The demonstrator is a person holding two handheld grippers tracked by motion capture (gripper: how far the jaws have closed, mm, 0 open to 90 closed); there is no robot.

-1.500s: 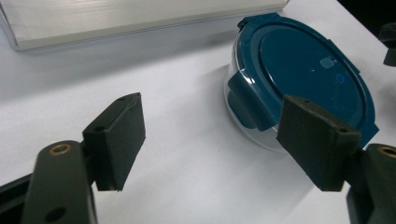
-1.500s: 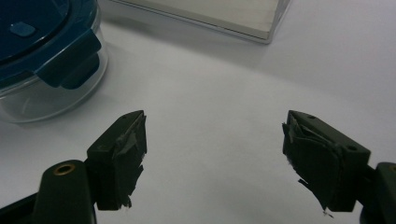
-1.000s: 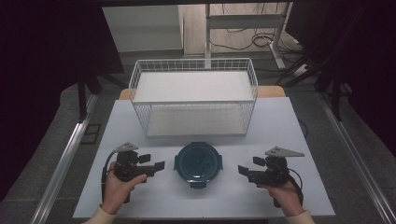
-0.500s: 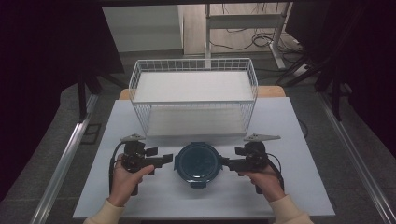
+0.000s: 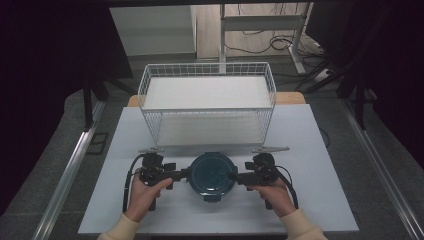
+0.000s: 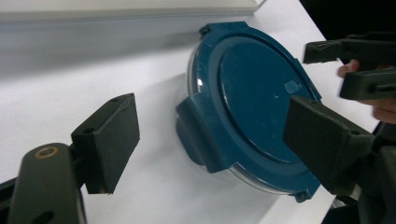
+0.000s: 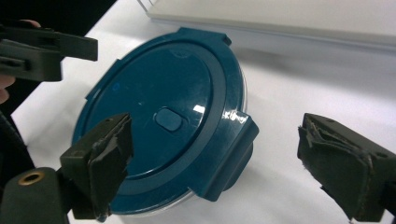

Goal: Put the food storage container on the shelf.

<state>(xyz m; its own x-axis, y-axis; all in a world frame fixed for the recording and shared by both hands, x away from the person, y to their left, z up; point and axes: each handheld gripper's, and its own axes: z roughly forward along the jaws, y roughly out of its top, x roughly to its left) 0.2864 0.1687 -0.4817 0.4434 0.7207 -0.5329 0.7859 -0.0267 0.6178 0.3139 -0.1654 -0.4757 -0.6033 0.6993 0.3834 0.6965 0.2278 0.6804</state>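
Tabletop (image 5: pixel 150 210): white, wire basket (image 5: pixel 207 102) behind container.
Container (image 5: pixel 212 175): rigid, smooth lid; grip side latches.
Left gripper (image 5: pixel 181 174): jaws spread, empty.
Right gripper (image 5: pixel 236 176): jaws just opening, empty.

A round container with a dark blue lid (image 6: pixel 254 107) sits on the white bench (image 6: pixel 93 88). The left gripper (image 6: pixel 212 135) has its black jaws spread wide, one side clasp of the lid between them, untouched. The right gripper (image 6: pixel 355 70) shows beyond the container's far side
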